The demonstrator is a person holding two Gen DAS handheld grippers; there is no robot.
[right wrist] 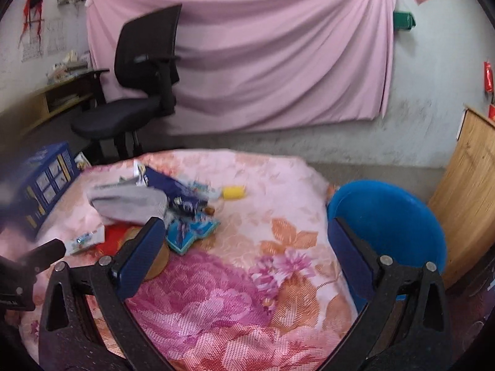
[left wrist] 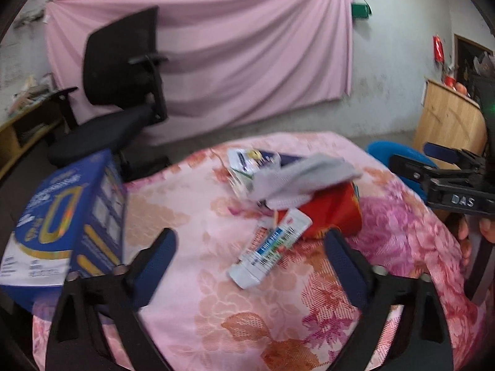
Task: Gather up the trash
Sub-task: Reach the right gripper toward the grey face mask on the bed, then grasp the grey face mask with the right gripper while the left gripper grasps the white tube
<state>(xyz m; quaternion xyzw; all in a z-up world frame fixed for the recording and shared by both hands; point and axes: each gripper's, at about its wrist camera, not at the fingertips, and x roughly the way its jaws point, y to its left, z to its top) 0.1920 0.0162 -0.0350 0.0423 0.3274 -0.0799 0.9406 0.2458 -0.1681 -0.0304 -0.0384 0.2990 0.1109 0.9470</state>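
I am looking along my left gripper (left wrist: 250,241), and its blue-padded fingers are standing wide apart with nothing between them, hovering over the table (left wrist: 173,318) in its pink floral cloth. Just ahead of that gap a white tube (left wrist: 270,247) with a barcode label is lying flat on the cloth, its far end touching a red packet (left wrist: 334,213). A grey cloth (left wrist: 297,182) is draping over the red packet and over a white and blue wrapper (left wrist: 247,160) behind it. A tall blue box (left wrist: 62,216) is standing at the table's left edge, beside my left finger. My right gripper (right wrist: 246,233) is also spread wide and holding nothing, and I am seeing it from the side at the right edge of the left view, with a hand (left wrist: 481,232) just below it. Through the right camera, blue wrappers (right wrist: 188,216) are sitting heaped beside the grey cloth, near my left-hand finger, and a small yellow piece (right wrist: 234,192) is lying apart farther back. A blue bucket (right wrist: 389,216) is standing just off the table's right edge, behind my right-hand finger. A black office chair (right wrist: 139,71) is sitting beyond the table, before a pink sheet (right wrist: 263,46) hanging on the wall.
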